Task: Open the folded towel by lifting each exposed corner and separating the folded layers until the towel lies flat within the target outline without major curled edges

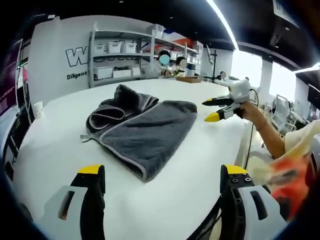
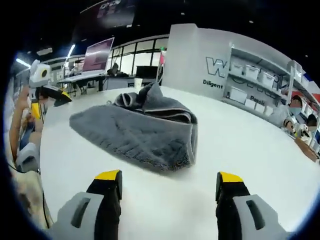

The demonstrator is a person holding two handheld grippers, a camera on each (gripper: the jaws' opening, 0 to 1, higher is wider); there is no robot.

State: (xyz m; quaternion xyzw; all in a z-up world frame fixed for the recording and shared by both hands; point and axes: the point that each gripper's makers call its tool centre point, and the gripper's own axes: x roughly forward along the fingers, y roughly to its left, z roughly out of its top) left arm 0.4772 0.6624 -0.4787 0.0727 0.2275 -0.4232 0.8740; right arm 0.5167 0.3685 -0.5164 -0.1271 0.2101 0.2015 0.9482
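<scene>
Towel, dark grey terry cloth, lies folded and bunched mid-table on the white table. I judge it soft, limp and light; take the pale-hemmed corner. My left claw and right claw stand apart, empty.

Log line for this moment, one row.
towel: folded, bunched, on white table | left gripper: open, clear | right gripper: open, clear | unfolding: not begun

Wall lettering: you can read a large outlined "W", the rest hidden behind the shelf.
Smaller line beneath: you can read "Diligent"; further words are too blurred.
</scene>
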